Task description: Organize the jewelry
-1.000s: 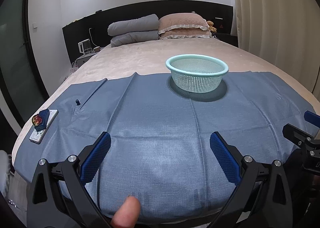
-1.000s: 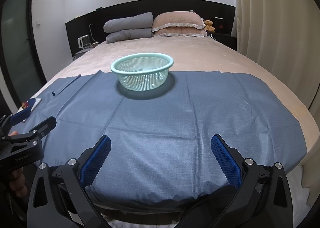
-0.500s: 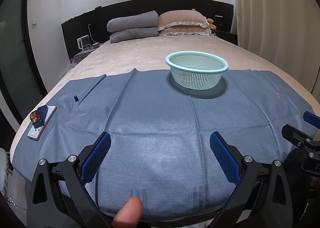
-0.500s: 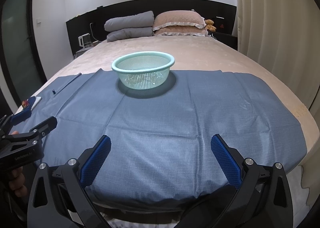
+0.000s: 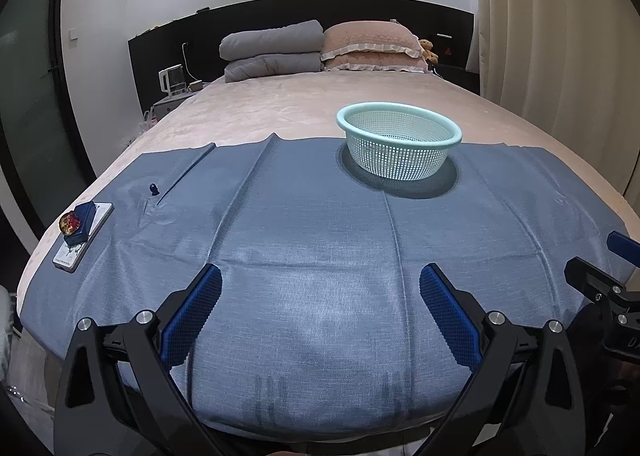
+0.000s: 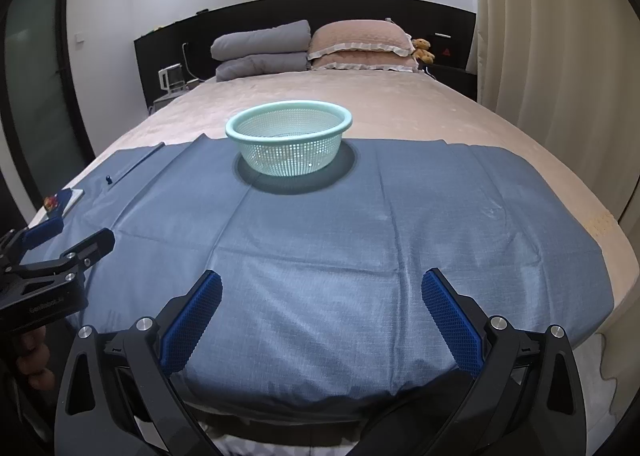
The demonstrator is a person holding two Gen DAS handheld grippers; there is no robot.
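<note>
A mint-green mesh basket (image 5: pixel 399 146) (image 6: pixel 289 143) stands on the far part of a blue cloth (image 5: pixel 320 240) (image 6: pixel 340 223) spread over the bed. At the cloth's left edge a red-and-gold jewel (image 5: pixel 69 221) (image 6: pixel 50 202) rests on a small blue box (image 5: pixel 82 224) atop a white card (image 5: pixel 84 236). A tiny dark blue piece (image 5: pixel 154 188) (image 6: pixel 108 178) lies farther back. My left gripper (image 5: pixel 320 288) hangs open over the cloth's near edge, holding nothing. My right gripper (image 6: pixel 321 290) is open beside it, also with nothing in it.
Folded grey bedding (image 5: pixel 272 49) and pink pillows (image 5: pixel 372 43) lie at the headboard. A bedside table with a kettle (image 5: pixel 171 80) is at the left. Curtains (image 5: pixel 560 35) hang on the right. A hand (image 6: pixel 34 360) grips the left tool's handle.
Both views have shifted slightly; the basket and the jewel box sit a little farther up in the left wrist view. The thumb at the bottom of that view has dropped out of sight.
</note>
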